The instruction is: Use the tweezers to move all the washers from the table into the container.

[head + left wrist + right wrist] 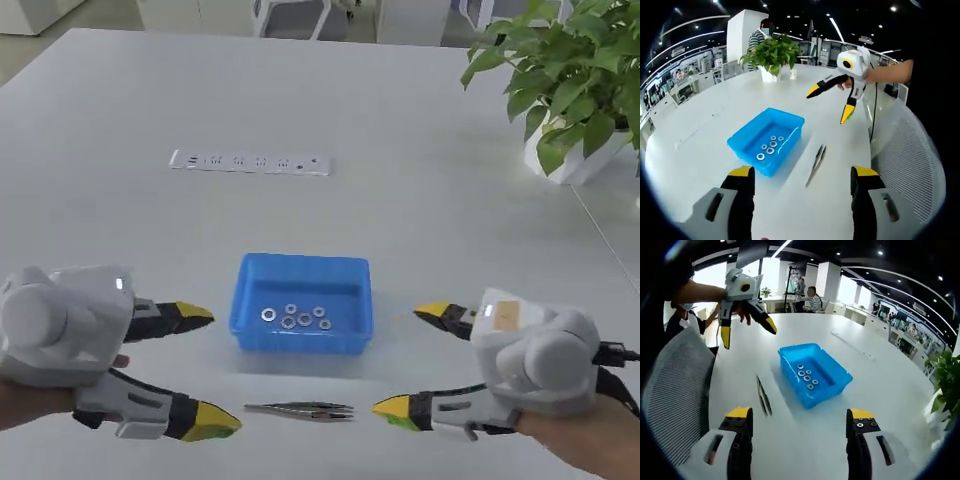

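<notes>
Head view. Shallow blue rectangular plastic container (250,300) at the middle of the pale grey desk (420,200). Holds a small cluster of silver metal ring washers (298,318), flat on its floor, toward the near side.

Just near of the container and apart from its near wall: slim silver metal tweezers (300,410). Lie flat on the desk, running left to right, touched by neither claw.

At the left, the white-bodied left claw (218,368) with black, yellow-tipped jaws. Points right, jaws spread wide apart, grips nothing. At the right, the matching right claw (405,359). Points left, jaws likewise wide apart and empty. Tweezers between the two nearer tips, close to both, in contact with neither.

Well beyond the container, a long white power strip (250,162) flat on the desk. At the far right, a leafy green plant (570,80) in a white pot (580,160).

Left gripper view: own yellow tips wide apart at the bottom, tweezers (816,164) on the desk ahead between them, container (740,145) beside the tweezers with washers (770,146) inside.

Right gripper view: same spread of tips, tweezers (762,396) just beside the container (810,397), and a grey mesh chair back (675,390) next to the desk.
</notes>
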A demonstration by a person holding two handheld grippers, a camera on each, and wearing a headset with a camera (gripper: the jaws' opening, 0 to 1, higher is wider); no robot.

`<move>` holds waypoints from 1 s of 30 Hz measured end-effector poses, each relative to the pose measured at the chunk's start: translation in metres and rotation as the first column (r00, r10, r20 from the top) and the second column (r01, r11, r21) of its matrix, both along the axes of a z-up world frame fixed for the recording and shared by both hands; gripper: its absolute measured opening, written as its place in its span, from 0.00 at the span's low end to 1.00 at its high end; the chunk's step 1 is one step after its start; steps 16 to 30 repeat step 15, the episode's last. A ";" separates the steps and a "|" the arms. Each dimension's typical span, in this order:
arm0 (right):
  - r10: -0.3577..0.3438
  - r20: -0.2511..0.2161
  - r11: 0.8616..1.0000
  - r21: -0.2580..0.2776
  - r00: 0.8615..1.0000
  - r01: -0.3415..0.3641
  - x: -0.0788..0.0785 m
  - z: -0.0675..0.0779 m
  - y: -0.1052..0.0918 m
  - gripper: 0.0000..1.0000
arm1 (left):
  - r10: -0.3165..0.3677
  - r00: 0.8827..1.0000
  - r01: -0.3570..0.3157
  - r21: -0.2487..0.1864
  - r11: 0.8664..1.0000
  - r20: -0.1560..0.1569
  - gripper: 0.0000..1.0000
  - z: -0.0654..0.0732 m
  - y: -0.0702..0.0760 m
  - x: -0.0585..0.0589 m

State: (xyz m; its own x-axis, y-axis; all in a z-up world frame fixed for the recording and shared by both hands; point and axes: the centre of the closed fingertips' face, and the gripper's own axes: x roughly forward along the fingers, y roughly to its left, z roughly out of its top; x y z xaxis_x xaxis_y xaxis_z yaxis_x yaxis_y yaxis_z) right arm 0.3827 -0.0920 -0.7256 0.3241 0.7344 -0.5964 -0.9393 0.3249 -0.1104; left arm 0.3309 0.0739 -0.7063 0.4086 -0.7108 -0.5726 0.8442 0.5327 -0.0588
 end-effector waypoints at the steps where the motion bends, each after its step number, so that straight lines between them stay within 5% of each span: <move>1: -0.015 -0.005 1.000 0.008 1.000 0.015 0.001 0.001 -0.004 0.80 | 0.007 1.000 -0.007 0.002 1.000 0.005 0.91 0.001 0.001 0.000; 9: -0.074 -0.030 0.996 0.051 0.997 0.076 -0.003 0.001 -0.023 1.00 | 0.034 0.998 -0.033 -0.029 0.999 0.043 0.99 0.007 -0.004 0.003; 30: -0.068 -0.047 0.996 0.053 0.997 0.071 -0.009 0.000 -0.022 1.00 | 0.036 0.998 -0.035 -0.014 0.999 0.047 0.99 0.006 -0.003 0.007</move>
